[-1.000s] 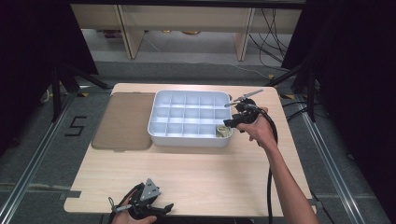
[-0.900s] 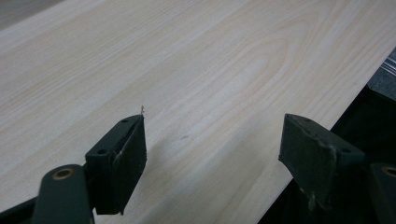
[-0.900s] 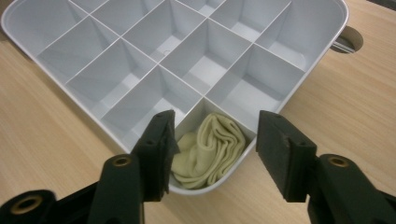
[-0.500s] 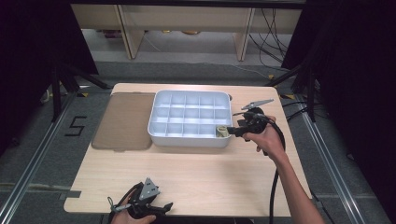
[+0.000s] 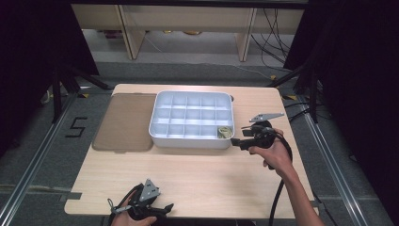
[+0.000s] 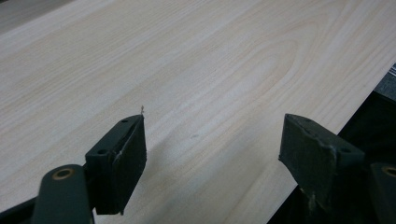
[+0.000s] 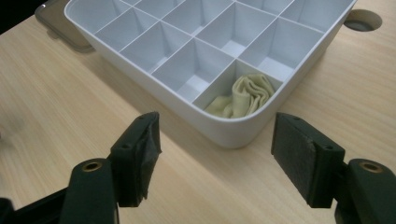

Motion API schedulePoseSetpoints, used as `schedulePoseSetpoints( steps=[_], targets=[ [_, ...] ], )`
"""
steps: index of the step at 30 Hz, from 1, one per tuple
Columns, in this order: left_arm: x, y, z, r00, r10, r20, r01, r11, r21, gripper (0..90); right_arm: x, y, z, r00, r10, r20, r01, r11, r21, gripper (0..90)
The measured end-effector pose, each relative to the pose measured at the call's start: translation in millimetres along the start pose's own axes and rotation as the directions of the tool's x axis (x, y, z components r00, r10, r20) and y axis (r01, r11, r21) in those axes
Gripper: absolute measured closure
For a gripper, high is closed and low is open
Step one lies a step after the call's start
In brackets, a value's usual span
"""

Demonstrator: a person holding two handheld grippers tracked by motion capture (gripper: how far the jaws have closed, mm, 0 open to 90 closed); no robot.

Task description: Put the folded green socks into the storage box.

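Observation:
A white compartment tray [image 5: 190, 115] sits at the middle back of the wooden table. A crumpled pale yellow-green cloth [image 5: 225, 132] lies in its near right corner compartment [image 7: 243, 95], touched by nothing. My right gripper [image 5: 236, 141] hovers just off that corner, pointing at the tray [image 7: 140, 70]. Its jaws [image 7: 215, 140] have just been opening and now stand open with nothing between them. My left gripper [image 5: 162, 208] rests at the table's near edge, open over bare wood [image 6: 212, 135].
A brown flat lid [image 5: 124, 122] lies against the tray's left side. A round cable hole [image 7: 363, 19] is in the tabletop behind the tray's right corner. The table edge drops off right beside the left gripper [image 6: 355, 107]. Bare wood spans the front half.
The right gripper has drawn back from over the tray's corner compartment toward the near right, and its jaws have opened wider. The cloth stays in the compartment. The left gripper has kept still.

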State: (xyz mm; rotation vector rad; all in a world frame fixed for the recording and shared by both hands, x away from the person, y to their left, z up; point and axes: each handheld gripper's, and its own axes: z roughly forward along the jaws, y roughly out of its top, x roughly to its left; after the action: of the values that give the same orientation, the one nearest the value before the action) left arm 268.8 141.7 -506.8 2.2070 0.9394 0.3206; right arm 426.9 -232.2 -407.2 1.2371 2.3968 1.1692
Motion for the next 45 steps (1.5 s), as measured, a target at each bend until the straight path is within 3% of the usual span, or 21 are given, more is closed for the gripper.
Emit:
schedulePoseSetpoints(
  steps=[3,5,8,9,11,12,25,26,29,30,33,34,39,40,43,44,45],
  targets=[
    [1.0,0.2,-0.8,0.9999,0.01,-0.003,-0.01,0.9999,0.005,22.1,1.5,-6.9,-1.8,0.9999,-0.004,-0.013,0.005,1.0,0.014,32.7],
    [0.2,0.2,0.4,0.9999,-0.008,-0.01,0.008,0.9999,-0.013,22.1,4.7,-13.6,-1.3,0.9995,-0.003,-0.031,0.003,1.0,-0.013,31.4],
    [-0.4,-0.1,1.1,0.9997,-0.022,-0.012,0.021,0.9996,-0.016,22.1,10.5,-18.8,-1.7,0.9997,0.01,-0.024,-0.01,1.0,-0.004,31.0],
    [1.1,0.2,-0.7,0.9999,0.012,-0.006,-0.012,0.9999,0.008,22.1,11.3,-22.2,-0.9,0.9995,-0.023,-0.022,0.023,1.0,0.006,30.3],
    [1.3,0.4,-0.8,0.9996,0.025,-0.015,-0.025,0.9997,0.009,22.1,14.8,-25.6,-0.4,0.9992,0.002,-0.039,-0.001,1.0,0.025,30.1],
    [-0.9,0.2,0.4,0.9998,-0.006,-0.017,0.006,0.9998,-0.017,22.1,14.3,-27.2,-0.4,0.9994,-0.017,-0.03,0.018,1.0,0.017,29.9],
    [-1.2,-0.2,1.2,0.9998,-0.018,-0.013,0.018,0.9996,-0.021,22.1,19.3,-42.9,0.1,0.9991,-0.032,-0.027,0.033,0.999,0.023,26.0],
    [-0.9,0.0,0.5,0.9999,-0.005,-0.016,0.004,0.9998,-0.017,22.1,19.3,-42.9,0.1,0.9991,-0.032,-0.027,0.033,0.999,0.023,26.0],
    [-1.7,-0.3,0.8,0.9998,-0.015,-0.009,0.015,0.9996,-0.023,22.1,21.2,-48.3,3.7,0.9995,-0.02,-0.023,0.02,1.0,0.01,24.1],
    [-0.6,-0.3,-0.2,1.0,0.002,0.0,-0.002,1.0,-0.005,22.1,21.4,-50.8,1.6,0.9986,-0.036,-0.037,0.038,0.998,0.044,22.0],
    [-0.8,-0.2,-0.1,1.0,-0.001,0.0,0.001,1.0,-0.007,22.1,22.7,-52.8,1.0,0.9985,-0.037,-0.04,0.039,0.999,0.038,21.0],
    [-0.9,0.0,-0.9,0.9999,0.01,-0.005,-0.01,0.9999,-0.007,22.1,24.7,-55.7,1.6,0.9975,-0.033,-0.063,0.035,0.999,0.029,19.8],
    [-0.9,0.1,-0.8,0.9999,0.009,-0.006,-0.009,0.9999,-0.007,22.1,26.0,-59.4,0.5,0.9972,-0.054,-0.052,0.055,0.998,0.027,18.7],
    [0.9,0.4,-2.1,0.9994,0.033,-0.01,-0.033,0.9994,0.011,22.1,28.4,-61.4,-0.1,0.9979,-0.031,-0.057,0.033,0.999,0.032,18.4],
    [0.6,0.2,-1.7,0.9998,0.019,-0.004,-0.019,0.9998,0.01,22.1,28.0,-63.7,-0.8,0.9971,-0.048,-0.059,0.05,0.999,0.02,18.2],
    [0.8,0.1,-1.7,0.9998,0.021,-0.004,-0.02,0.9997,0.01,22.1,31.0,-64.9,-1.8,0.9977,-0.021,-0.065,0.023,0.999,0.032,18.3],
    [0.6,0.0,-1.6,0.9998,0.021,-0.006,-0.021,0.9997,0.009,22.1,29.8,-65.7,-1.5,0.9969,-0.05,-0.06,0.051,0.999,0.015,18.3]
  ],
)
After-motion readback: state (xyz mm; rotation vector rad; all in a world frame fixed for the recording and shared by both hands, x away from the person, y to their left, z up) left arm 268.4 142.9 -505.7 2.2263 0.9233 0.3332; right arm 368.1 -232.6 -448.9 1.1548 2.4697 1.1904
